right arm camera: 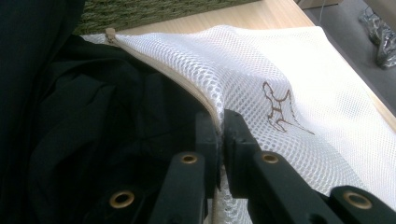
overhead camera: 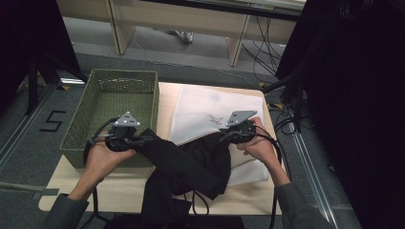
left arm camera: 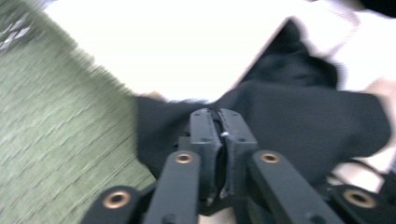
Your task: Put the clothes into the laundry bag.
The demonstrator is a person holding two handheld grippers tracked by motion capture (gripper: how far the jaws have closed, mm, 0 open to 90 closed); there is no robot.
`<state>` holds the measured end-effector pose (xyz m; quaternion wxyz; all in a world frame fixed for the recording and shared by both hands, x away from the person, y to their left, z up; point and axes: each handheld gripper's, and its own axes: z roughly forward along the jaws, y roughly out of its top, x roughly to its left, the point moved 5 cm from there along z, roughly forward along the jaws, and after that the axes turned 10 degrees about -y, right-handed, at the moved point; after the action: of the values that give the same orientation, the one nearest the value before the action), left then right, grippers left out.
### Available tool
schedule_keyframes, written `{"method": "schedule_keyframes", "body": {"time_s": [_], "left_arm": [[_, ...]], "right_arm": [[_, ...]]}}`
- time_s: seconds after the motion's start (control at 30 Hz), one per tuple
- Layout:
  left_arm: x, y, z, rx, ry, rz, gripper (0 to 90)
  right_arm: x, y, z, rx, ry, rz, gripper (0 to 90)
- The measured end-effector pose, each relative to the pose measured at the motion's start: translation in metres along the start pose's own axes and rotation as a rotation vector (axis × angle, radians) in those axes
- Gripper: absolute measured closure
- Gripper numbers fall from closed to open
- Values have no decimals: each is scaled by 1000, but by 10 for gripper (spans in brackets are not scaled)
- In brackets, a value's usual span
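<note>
Meanwhile left gripper (overhead camera: 143, 139) clamps the black garment (overhead camera: 191, 167) beside the basket (overhead camera: 95, 98); right gripper (right arm camera: 219, 135) pinches the mesh bag (right arm camera: 299, 93) edge

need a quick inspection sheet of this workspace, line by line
surface: light wooden table, bare along its near left part
job's things: black garment spread from the left tool to the white mesh bag and over the near table edge; bag has a zip edge and a small brown emblem
clutter: empty green woven basket at table left
grippers: left tool shut on the garment; right tool shut on the bag's zip edge
cables: one trails from each tool; more lie on the floor at right
surroundings: grey floor, pale furniture behind, dark drapes at both sides
</note>
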<state>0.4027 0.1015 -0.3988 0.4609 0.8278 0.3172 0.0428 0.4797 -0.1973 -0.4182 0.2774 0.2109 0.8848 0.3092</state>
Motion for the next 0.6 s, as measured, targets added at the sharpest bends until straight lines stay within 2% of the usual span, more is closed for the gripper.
{"method": "schedule_keyframes", "body": {"time_s": [0.03,0.07,0.13,0.17,0.23,0.27,0.33,0.37,0.4,0.43,0.47,0.5,0.53,0.57,0.6], "left_arm": [[-12,5,5,-21,-44,7,857],[-12,5,5,-21,-44,7,857],[-36,9,23,-20,-125,35,857],[-47,9,34,-7,-150,48,857],[-61,6,56,35,-182,80,852],[-68,4,72,55,-201,90,849],[-72,-1,96,100,-211,89,840],[-64,-3,113,128,-177,133,824],[-64,-3,113,128,-177,133,812],[-62,-8,124,162,-163,118,812],[-60,-14,137,182,-148,118,732],[-60,-17,142,189,-140,130,658],[-61,-20,143,205,-131,143,587],[-62,-21,142,217,-111,152,531],[-62,-21,142,217,-111,152,473]], "right_arm": [[0,0,0,-1,5,2,865],[0,0,0,-1,4,1,865],[0,0,0,-1,6,0,865],[1,0,0,1,10,5,865],[1,1,0,-5,9,-17,865],[2,1,0,0,11,-3,865],[3,1,-1,6,14,-3,865],[3,1,0,0,13,-12,865],[3,1,0,0,13,-12,865],[3,1,-1,-1,12,-13,865],[3,1,0,-2,17,-18,865],[2,0,0,-5,13,-22,865],[3,0,0,3,9,-7,865],[2,-1,0,3,4,-12,865],[2,-1,0,3,4,-12,865]]}}
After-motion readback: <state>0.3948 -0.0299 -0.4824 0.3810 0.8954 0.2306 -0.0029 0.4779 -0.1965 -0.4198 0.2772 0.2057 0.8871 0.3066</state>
